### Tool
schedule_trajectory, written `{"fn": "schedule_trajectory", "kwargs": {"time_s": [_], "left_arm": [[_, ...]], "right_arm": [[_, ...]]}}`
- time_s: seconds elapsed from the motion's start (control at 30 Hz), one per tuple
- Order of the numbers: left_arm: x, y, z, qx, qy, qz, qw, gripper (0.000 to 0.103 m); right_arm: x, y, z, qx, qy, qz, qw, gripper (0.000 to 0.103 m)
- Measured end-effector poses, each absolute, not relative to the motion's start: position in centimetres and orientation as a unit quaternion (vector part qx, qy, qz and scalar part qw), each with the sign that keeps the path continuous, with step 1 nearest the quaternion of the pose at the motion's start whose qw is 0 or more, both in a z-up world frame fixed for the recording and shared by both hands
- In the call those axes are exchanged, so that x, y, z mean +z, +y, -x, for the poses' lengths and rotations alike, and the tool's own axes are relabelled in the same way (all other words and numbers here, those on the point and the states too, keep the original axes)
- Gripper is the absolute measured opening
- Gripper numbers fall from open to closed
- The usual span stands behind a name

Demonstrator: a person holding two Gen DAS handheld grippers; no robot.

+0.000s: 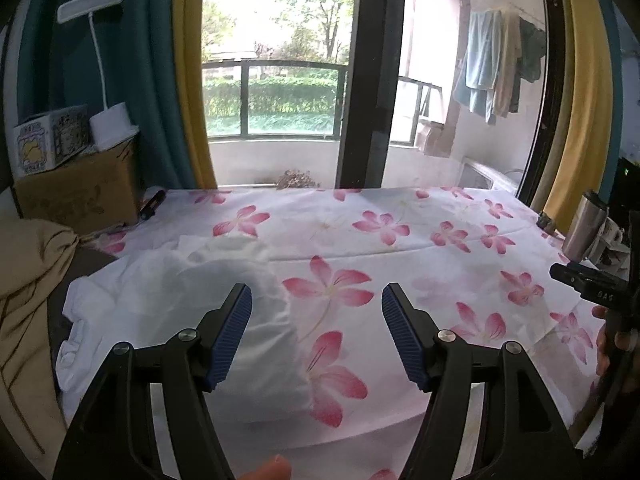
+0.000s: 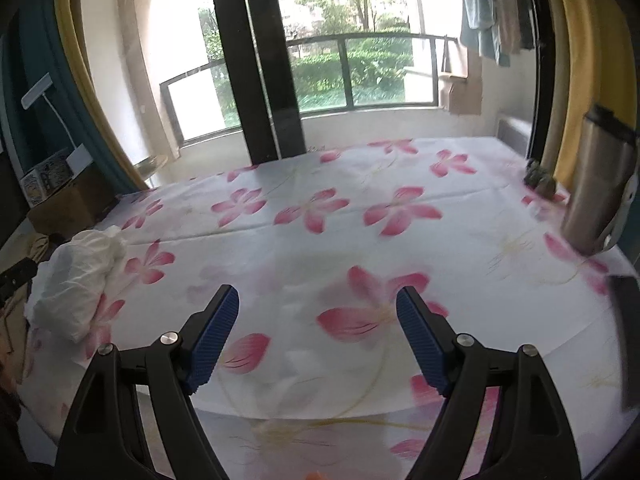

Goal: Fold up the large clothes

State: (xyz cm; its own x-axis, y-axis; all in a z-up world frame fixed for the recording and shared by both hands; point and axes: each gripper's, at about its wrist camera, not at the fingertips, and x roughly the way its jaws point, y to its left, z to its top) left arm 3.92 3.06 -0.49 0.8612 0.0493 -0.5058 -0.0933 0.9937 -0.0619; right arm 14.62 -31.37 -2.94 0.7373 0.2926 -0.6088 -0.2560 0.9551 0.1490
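Tablecloth (image 2: 360, 240) with pink flowers mostly bare, loads of room mid and right. Steel tumbler (image 2: 596, 196) near right edge. White garment (image 1: 192, 304) bunched at left edge. Left gripper (image 1: 316, 336) and right gripper (image 2: 318, 336) both spread wide, holding nothing.

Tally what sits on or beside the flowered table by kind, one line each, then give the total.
White garment, bunched at the table's left edge: 1
Tan garment, off the left side: 1
Cardboard box: 1
Printed carton on that box: 1
White lamp: 1
Steel flask, right edge: 1
Total: 6
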Motion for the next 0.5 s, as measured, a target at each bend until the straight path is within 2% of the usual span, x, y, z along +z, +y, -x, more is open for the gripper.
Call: {"fn": "schedule_trajectory", "kwargs": {"time_s": [0.2, 0.5], "left_arm": [[1.3, 2.2, -4.4, 0.038, 0.231, 0.035, 0.972, 0.071], [3.8, 1.5, -4.3, 0.048, 0.184, 0.017, 0.982, 0.071]], "right_arm": [[-0.9, -33.1, -14.4, 0.136, 0.301, -0.020, 0.944, 0.090], [2.5, -34.3, -13.8, 0.115, 0.262, -0.009, 0.958, 0.091]]}}
